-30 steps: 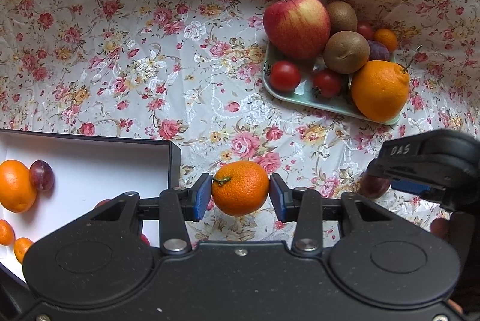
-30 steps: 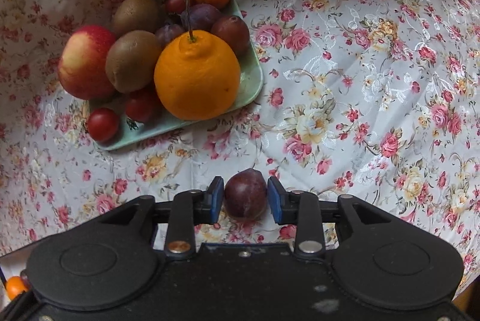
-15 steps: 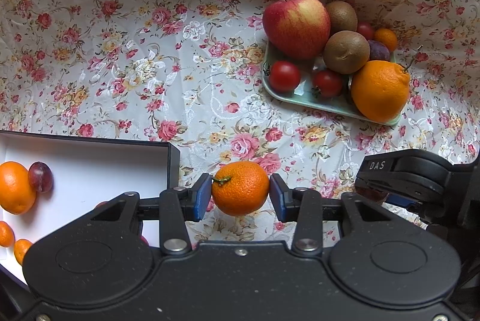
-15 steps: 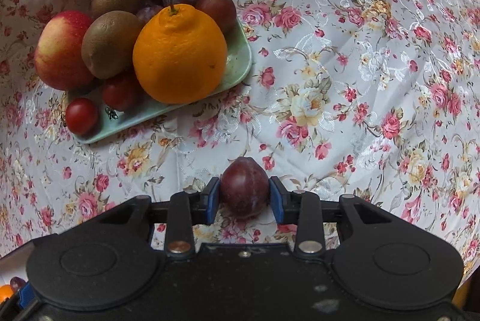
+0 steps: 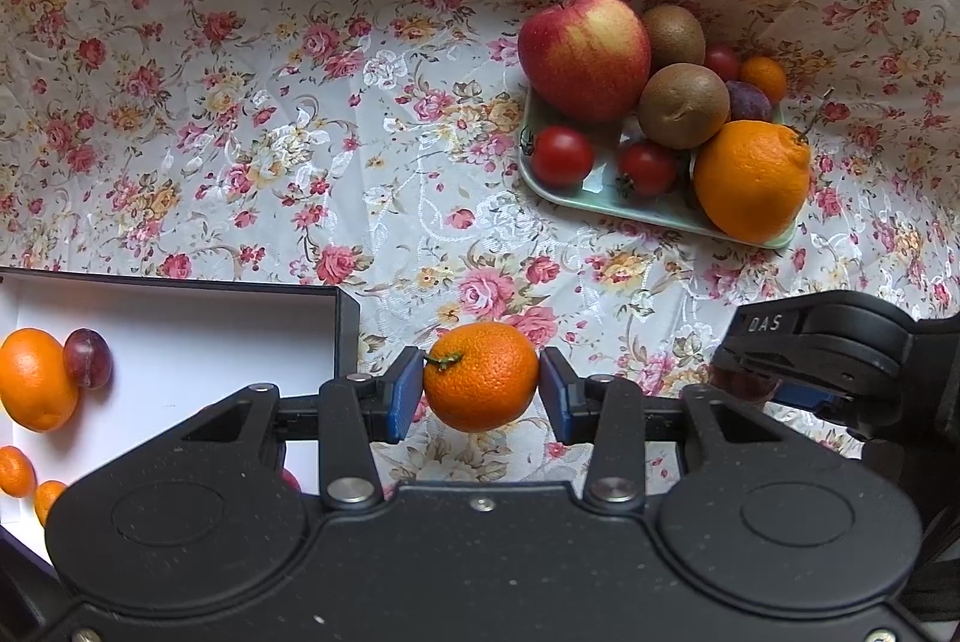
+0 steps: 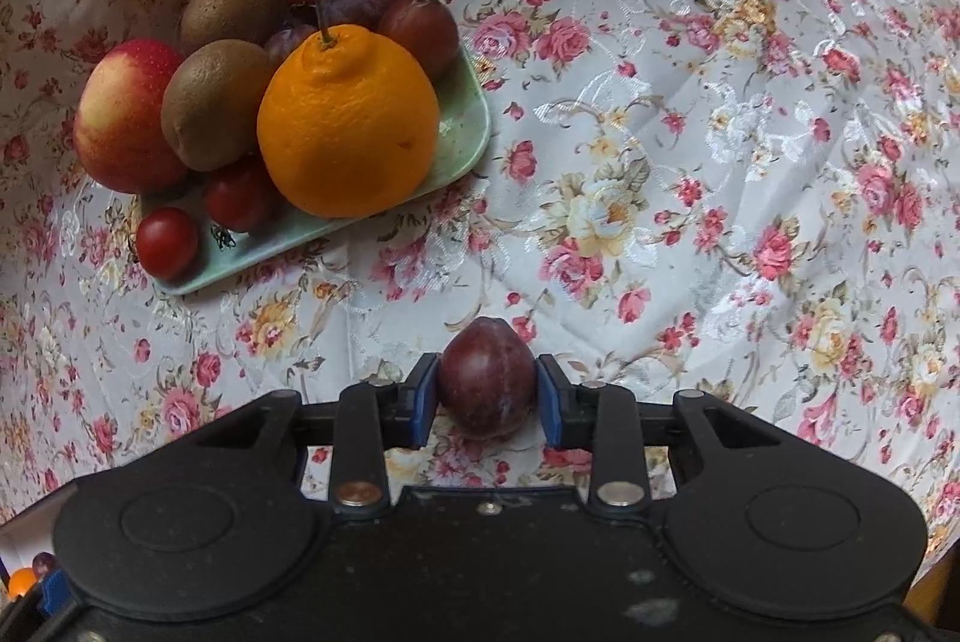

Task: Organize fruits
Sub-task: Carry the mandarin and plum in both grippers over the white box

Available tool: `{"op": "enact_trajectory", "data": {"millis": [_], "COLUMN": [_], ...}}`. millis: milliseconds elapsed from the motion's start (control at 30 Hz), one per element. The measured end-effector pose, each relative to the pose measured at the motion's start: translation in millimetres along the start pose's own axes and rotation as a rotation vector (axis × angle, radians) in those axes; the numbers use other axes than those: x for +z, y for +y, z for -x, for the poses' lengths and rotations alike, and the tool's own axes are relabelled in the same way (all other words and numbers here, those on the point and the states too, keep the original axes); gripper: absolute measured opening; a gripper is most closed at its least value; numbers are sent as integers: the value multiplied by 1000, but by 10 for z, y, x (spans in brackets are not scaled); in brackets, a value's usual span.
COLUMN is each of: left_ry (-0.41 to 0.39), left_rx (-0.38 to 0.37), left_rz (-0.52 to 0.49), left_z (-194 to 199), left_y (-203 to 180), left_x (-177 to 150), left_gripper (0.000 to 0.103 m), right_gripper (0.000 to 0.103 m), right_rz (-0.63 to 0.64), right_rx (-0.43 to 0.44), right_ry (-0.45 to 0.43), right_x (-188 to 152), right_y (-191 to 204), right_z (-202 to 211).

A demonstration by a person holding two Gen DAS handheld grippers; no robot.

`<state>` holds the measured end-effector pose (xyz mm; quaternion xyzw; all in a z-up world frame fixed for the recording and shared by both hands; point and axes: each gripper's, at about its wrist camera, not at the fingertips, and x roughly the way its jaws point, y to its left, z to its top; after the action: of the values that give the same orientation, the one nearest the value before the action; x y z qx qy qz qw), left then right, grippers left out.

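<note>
A small mandarin (image 5: pixel 480 377), bright orange with pebbled skin and a short green stem stub at its upper left, sits clamped between the blue pads of the left gripper (image 5: pixel 480 390) above the floral tablecloth (image 5: pixel 300 132), just right of the white-lined box (image 5: pixel 180 342). A dark red-purple plum (image 6: pixel 486 377), smooth and slightly pointed on top, is pinched in the right gripper (image 6: pixel 487 393) over the cloth. In the box lie a larger orange (image 5: pixel 33 381), a plum touching it and smaller oranges at the edge. Farther off, the pale green tray (image 5: pixel 606 198) carries an apple (image 5: pixel 582 54), two kiwis, cherry tomatoes, plums, a small orange and a big stemmed orange (image 5: pixel 750 180).
</note>
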<state>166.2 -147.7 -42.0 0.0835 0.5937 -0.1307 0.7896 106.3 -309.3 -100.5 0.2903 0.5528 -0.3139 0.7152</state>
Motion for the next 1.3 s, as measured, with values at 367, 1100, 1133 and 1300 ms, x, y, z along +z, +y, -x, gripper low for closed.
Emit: {"op": "enact_trajectory", "data": {"millis": [367,1100,1133,1300], "left_ry": [-27,-86,-87,-88], "left_rx": [24,44,49,85], "left_rz": [3,79,85,112], "left_z": [161,555,565,573], "left_y": [82,512,551,759], "left_x": [-154,-588,-601,-669], "left_gripper": [50,50,50,50], "right_gripper": [34,34,34,34], "right_rz": [15,145,148,166], "right_rx": [70,126,128,153], "right_ry": [-83,-112,-110,-109], "right_x": [-197,-967,-992,-1085], "right_y": [-108,158,175,282], "right_z": [468,841,851,893]}}
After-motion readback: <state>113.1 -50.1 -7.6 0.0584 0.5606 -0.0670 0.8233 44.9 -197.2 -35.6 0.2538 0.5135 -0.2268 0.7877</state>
